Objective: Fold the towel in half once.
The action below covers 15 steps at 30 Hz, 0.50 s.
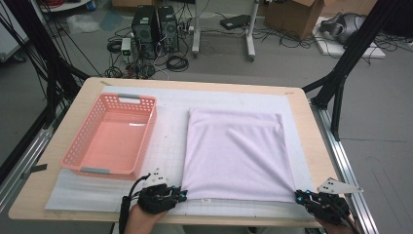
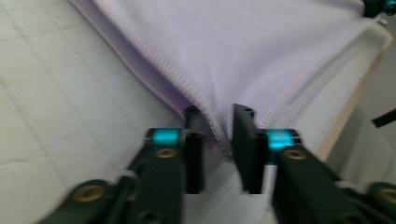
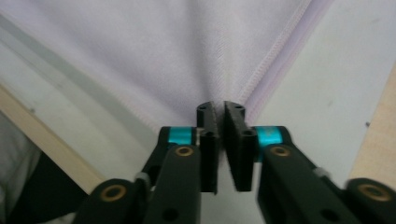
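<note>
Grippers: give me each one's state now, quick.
Left gripper: open, jaws apart around the lilac cloth corner, not pinching.
Right gripper: nearly closed at the cloth's other near corner; grip cannot be told.

Count on the counter (image 1: 63, 195): 1 cloth, 1 basket, 1 mat, 2 grippers.

1 lilac cloth (image 1: 236, 153) lies right of centre, 1 pink basket (image 1: 83, 141) at left, 1 white gridded mat (image 1: 170, 146) beneath both; 1 left gripper (image 1: 181, 195) sits at lower centre, 1 right gripper (image 1: 298, 195) at lower right.
</note>
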Each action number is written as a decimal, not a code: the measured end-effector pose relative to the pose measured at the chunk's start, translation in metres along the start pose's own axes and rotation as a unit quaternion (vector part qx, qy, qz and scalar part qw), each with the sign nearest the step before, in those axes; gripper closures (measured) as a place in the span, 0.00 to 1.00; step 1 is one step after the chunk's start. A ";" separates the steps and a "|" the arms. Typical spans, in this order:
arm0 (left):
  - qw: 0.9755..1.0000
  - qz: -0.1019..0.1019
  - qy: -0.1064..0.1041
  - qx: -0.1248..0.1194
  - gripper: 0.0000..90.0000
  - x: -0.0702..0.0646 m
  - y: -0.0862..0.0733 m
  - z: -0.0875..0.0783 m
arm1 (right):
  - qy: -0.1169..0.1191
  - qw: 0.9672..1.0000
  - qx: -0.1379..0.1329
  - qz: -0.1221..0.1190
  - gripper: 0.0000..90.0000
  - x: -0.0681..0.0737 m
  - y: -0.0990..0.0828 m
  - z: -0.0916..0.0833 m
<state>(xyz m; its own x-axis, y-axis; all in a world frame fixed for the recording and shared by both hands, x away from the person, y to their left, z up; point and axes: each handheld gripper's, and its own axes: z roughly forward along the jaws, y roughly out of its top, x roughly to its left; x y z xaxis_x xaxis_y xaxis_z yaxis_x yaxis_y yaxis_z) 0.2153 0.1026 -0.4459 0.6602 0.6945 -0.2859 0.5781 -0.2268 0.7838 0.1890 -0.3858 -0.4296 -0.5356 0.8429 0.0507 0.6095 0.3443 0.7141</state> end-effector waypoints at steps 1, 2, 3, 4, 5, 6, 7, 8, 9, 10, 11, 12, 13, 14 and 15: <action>1.000 -0.002 0.007 -0.011 0.64 0.000 0.002 -0.002 | 0.000 1.000 -0.007 0.008 0.77 -0.002 0.000 -0.001; 1.000 0.002 0.012 -0.025 0.61 0.002 0.003 -0.004 | -0.001 1.000 -0.019 0.012 0.77 -0.004 0.000 -0.003; 0.999 0.004 0.019 -0.039 0.59 0.003 0.004 -0.006 | -0.001 0.999 -0.035 0.015 0.74 -0.006 0.001 -0.006; 0.998 0.004 0.020 -0.052 0.58 0.004 0.005 -0.007 | -0.003 0.999 -0.050 0.021 0.74 -0.007 0.002 -0.009; 0.998 0.003 0.022 -0.064 0.57 0.006 0.006 -0.008 | -0.006 0.998 -0.060 0.028 0.74 -0.009 0.002 -0.011; 0.997 0.000 0.027 -0.074 0.56 0.008 0.007 -0.008 | -0.009 0.997 -0.069 0.035 0.74 -0.011 0.002 -0.011; 0.997 0.001 0.029 -0.077 0.56 0.009 0.008 -0.008 | -0.012 0.996 -0.072 0.040 0.74 -0.013 0.001 -0.011; 0.996 0.000 0.032 -0.082 0.56 0.011 0.008 -0.008 | -0.016 0.996 -0.074 0.045 0.74 -0.015 0.000 -0.009; 0.996 -0.002 0.035 -0.083 0.56 0.011 0.009 -0.007 | -0.018 0.996 -0.073 0.049 0.74 -0.017 -0.001 -0.007; 0.996 -0.002 0.036 -0.084 0.56 0.012 0.010 -0.006 | -0.019 0.996 -0.072 0.053 0.74 -0.019 -0.001 -0.005; 0.996 -0.001 0.039 -0.086 0.57 0.013 0.011 -0.005 | -0.024 0.996 -0.073 0.054 0.74 -0.020 -0.001 -0.003; 0.995 0.000 0.042 -0.087 0.57 0.014 0.012 -0.004 | -0.025 0.995 -0.074 0.059 0.74 -0.021 0.000 -0.002; 0.995 0.000 0.043 -0.089 0.57 0.014 0.013 -0.003 | -0.028 0.995 -0.078 0.061 0.74 -0.022 0.001 0.000; 0.995 0.002 0.045 -0.092 0.57 0.015 0.014 -0.002 | -0.031 0.994 -0.080 0.061 0.75 -0.023 0.002 0.001; 0.994 0.007 0.046 -0.094 0.57 0.016 0.015 -0.001 | -0.034 0.994 -0.084 0.065 0.76 -0.024 0.004 0.002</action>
<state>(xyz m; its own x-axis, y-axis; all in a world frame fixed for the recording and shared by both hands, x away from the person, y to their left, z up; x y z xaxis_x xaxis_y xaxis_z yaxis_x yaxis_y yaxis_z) 0.2336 0.1111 -0.4378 0.6152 0.7543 -0.2292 0.4637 -0.1111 0.8790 0.2052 -0.4038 -0.4295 -0.4136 0.9042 0.1067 0.5614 0.1610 0.8117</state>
